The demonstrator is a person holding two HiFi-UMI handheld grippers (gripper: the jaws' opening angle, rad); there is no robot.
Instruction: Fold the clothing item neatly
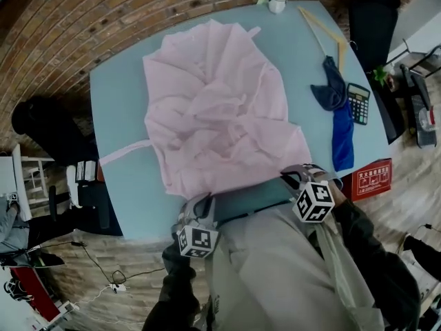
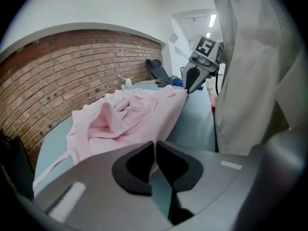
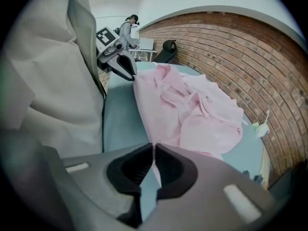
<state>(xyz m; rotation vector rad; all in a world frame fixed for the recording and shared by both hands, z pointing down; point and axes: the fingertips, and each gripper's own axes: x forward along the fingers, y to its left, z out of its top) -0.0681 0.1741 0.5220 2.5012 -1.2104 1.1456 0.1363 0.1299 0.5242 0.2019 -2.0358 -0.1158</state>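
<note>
A crumpled pink garment (image 1: 220, 109) lies spread over the light blue table (image 1: 117, 102), with a thin strap trailing off to the left. My left gripper (image 1: 196, 202) is at the garment's near left corner, shut on its hem. In the left gripper view, pink cloth (image 2: 134, 114) runs into the closed jaws of that gripper (image 2: 154, 143). My right gripper (image 1: 293, 174) is shut on the near right corner. The right gripper view shows the fabric (image 3: 192, 109) pinched in its jaws (image 3: 153, 146). The hem stretches between both grippers along the table's near edge.
At the table's far right stand a white cup (image 1: 277, 1) and a wooden hanger (image 1: 324, 29). A blue cloth (image 1: 337, 109) and a calculator (image 1: 358, 103) lie near the right edge. A red box (image 1: 372, 178) sits on the floor. A brick wall curves behind the table.
</note>
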